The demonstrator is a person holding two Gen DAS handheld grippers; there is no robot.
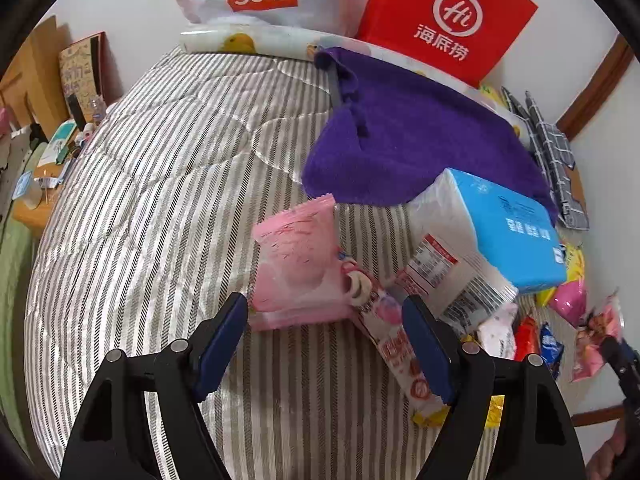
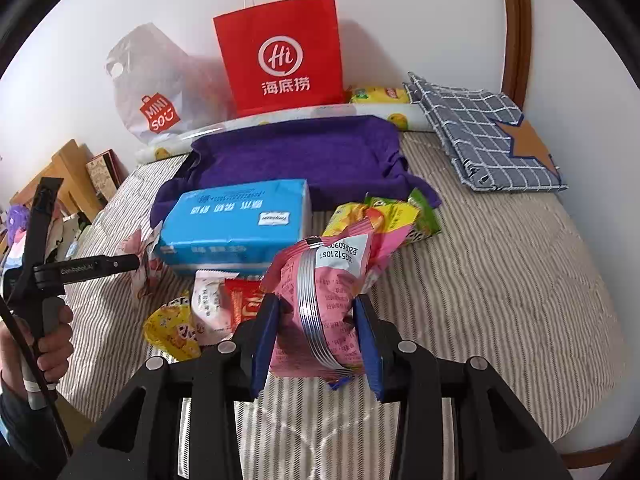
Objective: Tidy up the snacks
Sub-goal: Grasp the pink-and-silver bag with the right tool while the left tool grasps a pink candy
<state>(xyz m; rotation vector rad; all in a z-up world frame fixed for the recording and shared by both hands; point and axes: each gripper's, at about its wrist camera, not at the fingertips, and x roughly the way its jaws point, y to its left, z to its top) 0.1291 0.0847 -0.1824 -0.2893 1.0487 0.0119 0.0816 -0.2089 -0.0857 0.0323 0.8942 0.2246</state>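
The pink snack packet (image 2: 324, 308) sits at the centre of the right wrist view, pinched between the two blue pads of the right gripper (image 2: 318, 344), its back seam and printed date panel facing the camera, and it appears lifted clear of the striped bedcover (image 2: 500, 280). The hold looks to be on a puffy, air-filled body, so the slick film could slide out or the bag could twist if swung quickly; squeezing harder risks crushing what is inside. At ten o'clock from it lies the blue tissue pack (image 2: 236, 220), with a loose heap of small snacks (image 2: 200, 312) at nine o'clock that a low pass could scatter. In the left wrist view the left gripper (image 1: 324, 344) stands spread with nothing pressed, above a long strawberry-print stick packet (image 1: 394, 344) and a pale pink pouch (image 1: 296, 264) at eleven o'clock; closing here could catch both, or only the stick's edge. The packet's front is turned away, its contents unknown, and the purple cloth (image 2: 304, 152) at twelve o'clock hides whatever is beneath it.
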